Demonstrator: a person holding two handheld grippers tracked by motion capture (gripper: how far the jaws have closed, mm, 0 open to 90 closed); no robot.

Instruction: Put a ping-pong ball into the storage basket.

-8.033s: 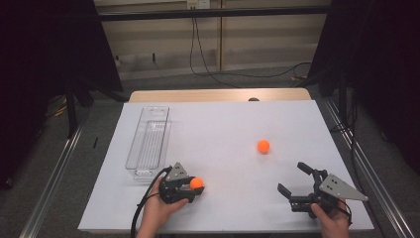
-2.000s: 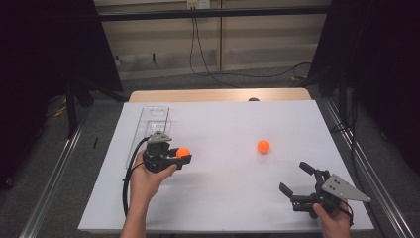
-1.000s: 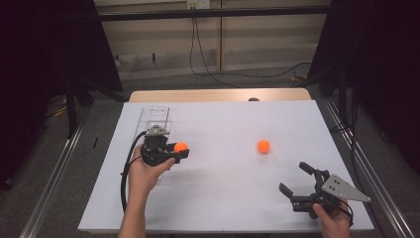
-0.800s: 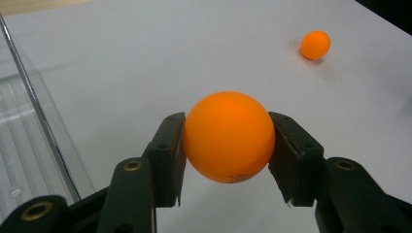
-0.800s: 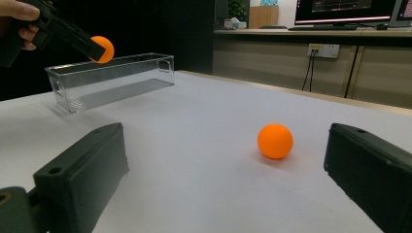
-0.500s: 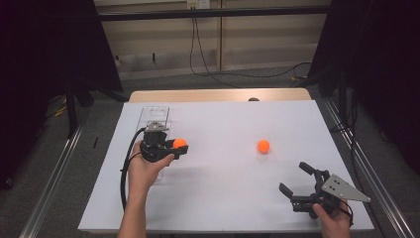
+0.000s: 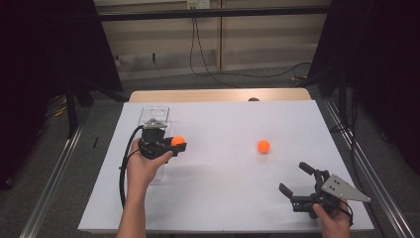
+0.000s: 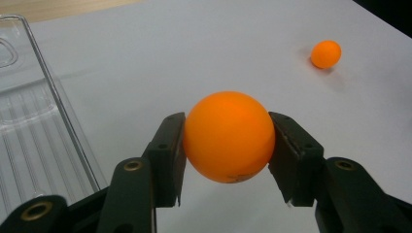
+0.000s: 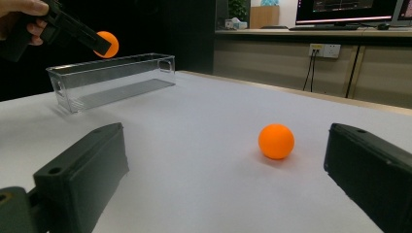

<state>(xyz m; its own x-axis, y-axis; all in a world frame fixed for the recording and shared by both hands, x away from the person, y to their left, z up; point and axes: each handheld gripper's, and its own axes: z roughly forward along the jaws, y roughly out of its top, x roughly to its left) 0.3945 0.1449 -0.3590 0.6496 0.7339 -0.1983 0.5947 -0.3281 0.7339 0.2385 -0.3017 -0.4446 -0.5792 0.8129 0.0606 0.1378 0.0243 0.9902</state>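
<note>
My left gripper [image 7: 177,142] is shut on an orange ball [image 8: 228,136], held in the air just right of a clear plastic tray [image 7: 157,111] at the table's left. From the right gripper view that ball [image 9: 108,43] hangs above the tray [image 9: 114,82]. A second orange ball [image 7: 263,146] lies loose on the white table, right of centre. My right gripper [image 7: 295,180] stands open low at the front right, its jaws wide with nothing between them; the loose ball [image 9: 276,141] lies ahead of them.
The white table sheet [image 7: 223,198] ends at a wooden strip [image 7: 218,94] at the back. Metal rails [image 7: 54,173] run along both sides below the table. A black cable [image 7: 124,168] trails from the left gripper.
My left gripper has carried its ball from the front of the table back and left to the tray's side, creeping slightly further in the last second. The right gripper has stayed put.
</note>
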